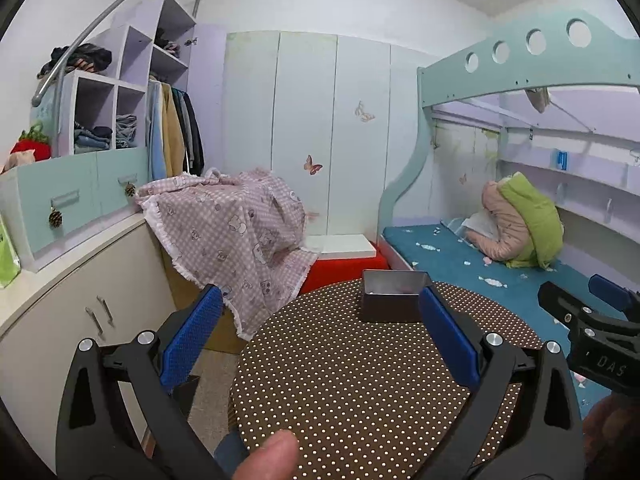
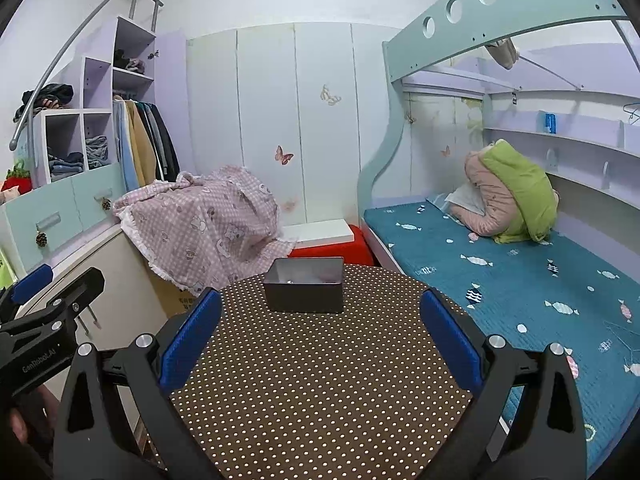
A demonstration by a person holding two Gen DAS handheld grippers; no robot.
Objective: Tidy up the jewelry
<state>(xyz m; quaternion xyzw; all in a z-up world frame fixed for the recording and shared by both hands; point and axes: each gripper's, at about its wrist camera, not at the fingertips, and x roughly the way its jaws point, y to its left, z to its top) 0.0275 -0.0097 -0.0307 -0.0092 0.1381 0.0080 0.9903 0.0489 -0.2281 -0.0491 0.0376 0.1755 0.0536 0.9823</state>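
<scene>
A dark metal box (image 1: 394, 297) stands at the far edge of the round brown dotted table (image 1: 352, 380). In the right wrist view the box (image 2: 305, 285) shows small pale items inside, too small to name. My left gripper (image 1: 320, 300) is open and empty, held above the table short of the box. My right gripper (image 2: 320, 304) is open and empty, also short of the box. Each gripper shows at the edge of the other's view: the right one (image 1: 588, 320) and the left one (image 2: 52, 292).
A pink checked cloth (image 1: 232, 224) covers something left of the table. A red stool (image 1: 344, 268) stands behind it. A bed with a blue patterned mattress (image 2: 520, 288) lies to the right. A cabinet (image 1: 80, 300) and shelves stand on the left.
</scene>
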